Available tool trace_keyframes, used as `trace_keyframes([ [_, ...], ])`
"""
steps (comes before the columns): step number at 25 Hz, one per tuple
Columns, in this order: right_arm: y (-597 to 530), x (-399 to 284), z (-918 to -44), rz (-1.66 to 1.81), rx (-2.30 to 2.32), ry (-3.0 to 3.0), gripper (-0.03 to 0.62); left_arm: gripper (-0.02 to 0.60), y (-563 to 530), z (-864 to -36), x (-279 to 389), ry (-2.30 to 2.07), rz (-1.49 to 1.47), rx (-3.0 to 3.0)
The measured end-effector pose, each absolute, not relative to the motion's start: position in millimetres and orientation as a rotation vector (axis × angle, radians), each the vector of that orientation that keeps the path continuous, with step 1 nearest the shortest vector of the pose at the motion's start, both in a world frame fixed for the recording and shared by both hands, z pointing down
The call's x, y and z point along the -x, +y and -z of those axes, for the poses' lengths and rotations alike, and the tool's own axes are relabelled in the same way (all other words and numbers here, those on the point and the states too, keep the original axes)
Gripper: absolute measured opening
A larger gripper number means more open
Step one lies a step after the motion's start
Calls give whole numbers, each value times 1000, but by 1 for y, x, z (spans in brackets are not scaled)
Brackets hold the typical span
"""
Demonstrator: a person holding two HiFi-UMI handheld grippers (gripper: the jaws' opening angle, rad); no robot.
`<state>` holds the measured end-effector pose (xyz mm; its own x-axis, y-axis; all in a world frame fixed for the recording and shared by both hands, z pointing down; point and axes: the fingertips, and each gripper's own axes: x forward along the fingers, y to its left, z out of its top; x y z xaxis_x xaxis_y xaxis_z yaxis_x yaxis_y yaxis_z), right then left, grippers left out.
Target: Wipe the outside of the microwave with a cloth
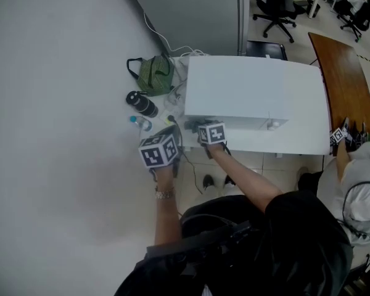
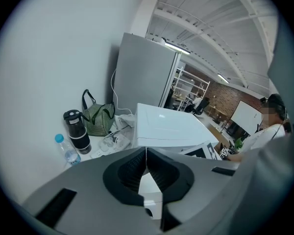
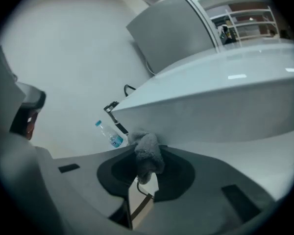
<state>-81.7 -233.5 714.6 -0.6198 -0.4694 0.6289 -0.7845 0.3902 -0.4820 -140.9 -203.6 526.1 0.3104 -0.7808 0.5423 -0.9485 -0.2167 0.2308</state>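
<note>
Desk (image 1: 299,142): white and flat; its near edge is partly covered by the person's arms in the head view.
Microwave (image 1: 234,94): white, boxy, glossy top; stands on the desk. Its front face cannot be seen from the head view.
Left gripper (image 2: 146,155): ribbed black jaws pressed together with nothing between them, held left of the microwave's near corner.
Right gripper (image 3: 146,152): jaws clamped on the cloth, forearm reaching in to the microwave's front-left corner.
Bag (image 1: 155,74): green, striped, soft, beside the microwave.
Cloth (image 3: 148,155): grey, fluffy, bunched; its top appears to touch the microwave's lower edge.
</note>
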Motion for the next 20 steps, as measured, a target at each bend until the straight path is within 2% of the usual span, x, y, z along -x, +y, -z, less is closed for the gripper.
trace_keyframes([
  [3,-241,82,-722,-1134,-1118,-2221,61,8,-204,-521,159,-1558,-417,-2058],
  [7,-239,47,-721,-1165,-1163,-2208,60,8,-217,-519,169,-1562,-406,-2070],
  [15,-221,-121,-732,-1114,-1465,-2009,61,8,-253,-512,119,-1413,-387,-2200],
  [20,-211,-208,-731,-969,-1625,-1856,61,8,-261,-515,92,-1341,-411,-2255],
])
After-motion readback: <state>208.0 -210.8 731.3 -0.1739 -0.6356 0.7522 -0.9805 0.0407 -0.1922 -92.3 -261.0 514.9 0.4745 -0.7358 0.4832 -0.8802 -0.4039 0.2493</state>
